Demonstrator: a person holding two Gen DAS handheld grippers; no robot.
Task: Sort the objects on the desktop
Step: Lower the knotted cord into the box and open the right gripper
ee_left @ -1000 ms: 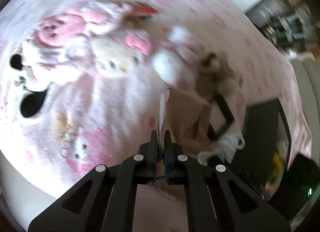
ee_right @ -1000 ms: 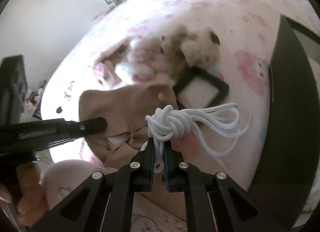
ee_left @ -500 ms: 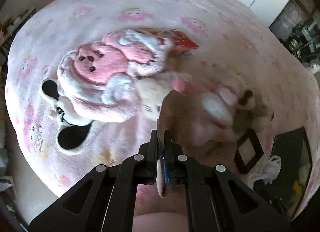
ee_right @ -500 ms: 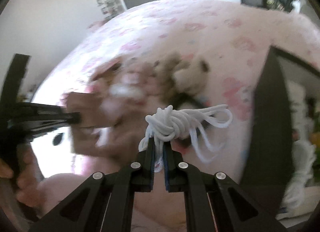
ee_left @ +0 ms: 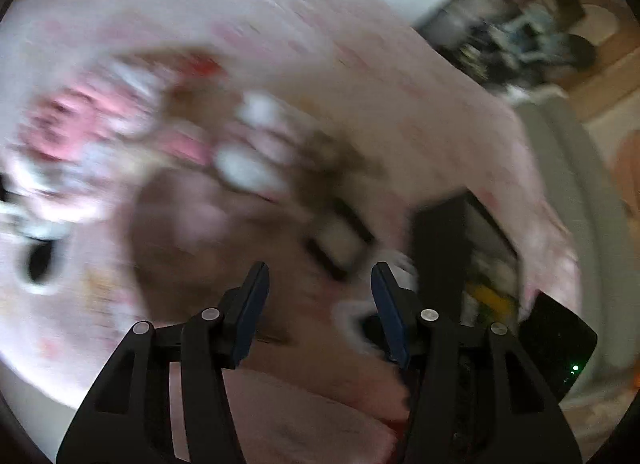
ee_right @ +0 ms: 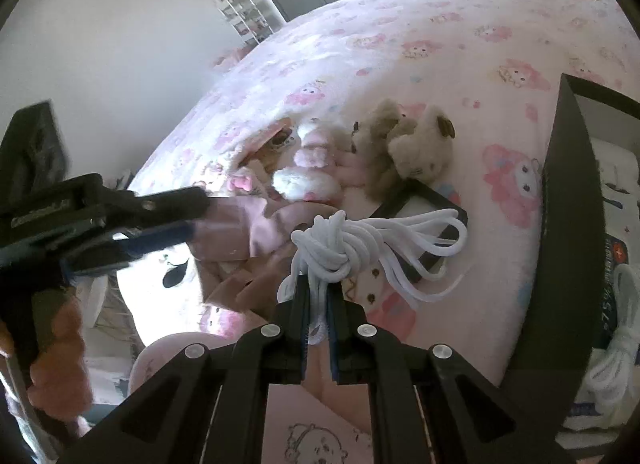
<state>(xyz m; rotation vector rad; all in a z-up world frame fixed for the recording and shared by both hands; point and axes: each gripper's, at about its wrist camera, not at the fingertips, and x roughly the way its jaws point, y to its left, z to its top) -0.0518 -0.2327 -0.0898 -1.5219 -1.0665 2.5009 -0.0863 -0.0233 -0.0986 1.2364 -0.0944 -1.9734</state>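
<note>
Left gripper (ee_right: 192, 220): at the far left of the right wrist view, held by a hand (ee_right: 56, 348); jaws opening, nothing pressed between the pads. Its tips sit at the edge of a brown paper bag (ee_right: 240, 232), which lies crumpled on the pink blanket (ee_right: 400, 24). The left wrist view is badly blurred; the bag (ee_left: 192, 248) shows there only as a brown patch beyond the spread fingers (ee_left: 252, 312).

Right gripper (ee_right: 316, 304): centre, clenched on a knotted bundle of white cord (ee_right: 344, 248), loops trailing to the right over a black square frame (ee_right: 424, 196).

Soft toys: pink-and-white plush (ee_right: 308, 176), then two beige bears (ee_right: 404, 144), beyond the cord.

Black box (ee_right: 560, 224): right edge, more white cord (ee_right: 616, 360) inside.
</note>
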